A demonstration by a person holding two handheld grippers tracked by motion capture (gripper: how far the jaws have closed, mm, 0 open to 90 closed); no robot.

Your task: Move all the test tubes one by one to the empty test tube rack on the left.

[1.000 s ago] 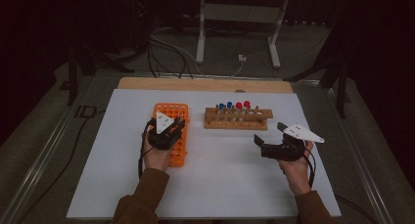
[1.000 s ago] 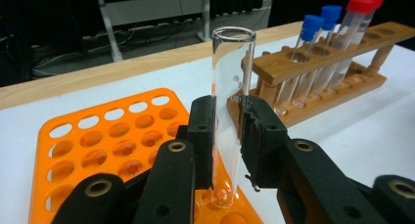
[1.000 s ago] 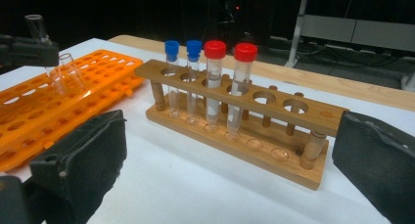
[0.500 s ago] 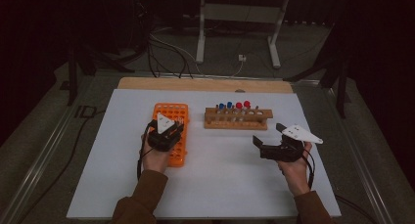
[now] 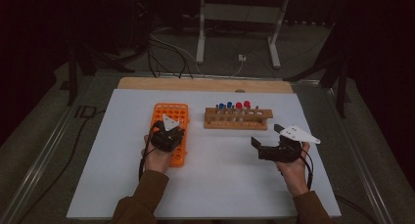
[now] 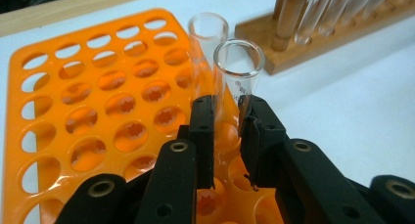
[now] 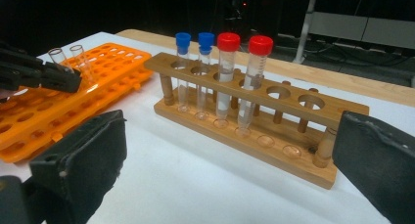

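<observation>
**Left gripper view: fingers clamped on an open glass tube over the orange rack**

Left gripper view shows the left gripper with its fingers narrow and pressed on both sides of a clear, uncapped test tube. The tube stands upright in the orange rack, near that rack's edge facing the wooden rack. A second open tube stands just behind it, in the next hole.

From the high view, the left gripper sits over the orange rack on the white worktop. The right gripper is well apart, in front of the wooden rack, its fingers spread wide with nothing between them. That rack carries two blue-capped tubes and two red-capped tubes.
</observation>
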